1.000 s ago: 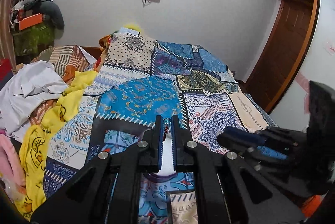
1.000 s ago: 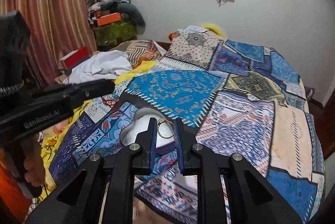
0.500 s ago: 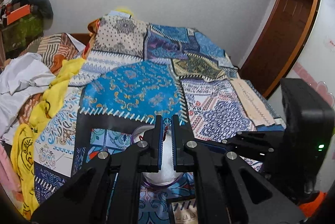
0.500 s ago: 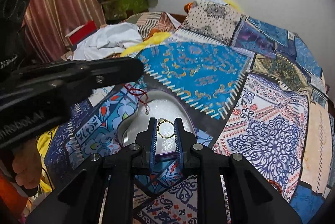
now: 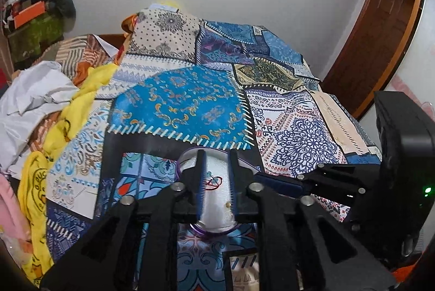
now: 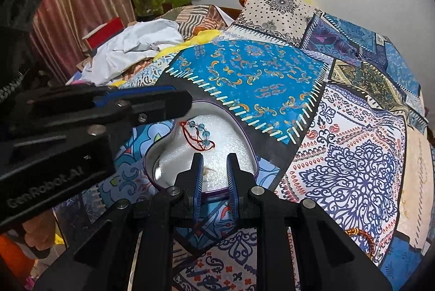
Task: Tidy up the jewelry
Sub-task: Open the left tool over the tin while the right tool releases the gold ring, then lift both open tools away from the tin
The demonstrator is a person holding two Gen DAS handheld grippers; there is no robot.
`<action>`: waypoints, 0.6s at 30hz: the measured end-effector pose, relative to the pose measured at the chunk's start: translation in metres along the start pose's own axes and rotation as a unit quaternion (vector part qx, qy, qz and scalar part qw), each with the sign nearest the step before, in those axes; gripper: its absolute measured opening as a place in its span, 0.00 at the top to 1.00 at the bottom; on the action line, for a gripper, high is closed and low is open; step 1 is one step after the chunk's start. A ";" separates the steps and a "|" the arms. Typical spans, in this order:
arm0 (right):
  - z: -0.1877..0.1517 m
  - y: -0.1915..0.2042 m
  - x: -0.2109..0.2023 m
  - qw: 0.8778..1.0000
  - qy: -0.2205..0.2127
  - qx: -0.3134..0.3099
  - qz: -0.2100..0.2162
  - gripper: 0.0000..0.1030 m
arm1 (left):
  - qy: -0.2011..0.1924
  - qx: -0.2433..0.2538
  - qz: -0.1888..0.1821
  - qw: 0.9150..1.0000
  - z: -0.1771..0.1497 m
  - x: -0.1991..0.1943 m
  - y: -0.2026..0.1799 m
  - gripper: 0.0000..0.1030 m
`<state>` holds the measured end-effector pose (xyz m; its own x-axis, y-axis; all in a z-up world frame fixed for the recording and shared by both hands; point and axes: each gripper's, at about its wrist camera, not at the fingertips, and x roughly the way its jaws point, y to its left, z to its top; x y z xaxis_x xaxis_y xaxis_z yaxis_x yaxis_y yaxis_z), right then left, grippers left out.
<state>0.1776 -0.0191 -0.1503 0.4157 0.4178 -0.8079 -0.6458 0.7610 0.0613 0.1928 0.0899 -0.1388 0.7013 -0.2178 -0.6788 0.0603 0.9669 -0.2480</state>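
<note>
- Hovering over the tray (image 5: 187, 155), the left gripper (image 5: 216, 177) points down and forward, jaws parted, nothing held.
- Right gripper (image 6: 214, 171) angles over the tray's near rim, jaws parted, empty.
- Red bracelet (image 6: 197, 136) lies on the tray's white foam; the tray rests on the quilt (image 6: 252, 79).
- A gold ring (image 6: 208, 171) lies just beside the right gripper's left finger.

Each gripper is built of matte black plastic links joined by round silver screws. Blue ribbed pads are fitted inside the fingers (image 5: 201, 177). White "GenRobot.AI" lettering is printed on the left gripper (image 6: 214, 157)'s body, and a green light is lit on the right gripper (image 5: 214, 174)'s housing.
</note>
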 end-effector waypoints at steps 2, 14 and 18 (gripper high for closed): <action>0.000 0.000 -0.003 1.000 -0.003 0.000 -0.003 0.78 | -0.009 0.005 0.009 1.000 0.000 -0.008 -0.002 0.67; 0.001 -0.006 -0.046 0.997 -0.059 0.007 -0.046 0.55 | -0.050 0.011 0.034 0.998 0.008 -0.054 -0.013 0.53; 0.001 -0.012 -0.066 0.995 -0.082 0.015 -0.055 0.55 | -0.064 0.018 0.041 0.997 0.009 -0.068 -0.022 0.46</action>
<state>0.1585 -0.0555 -0.0969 0.5826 0.4047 -0.7048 -0.5721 0.8202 -0.0019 0.1498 0.0850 -0.0808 0.7894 -0.1221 -0.6016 0.0234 0.9853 -0.1693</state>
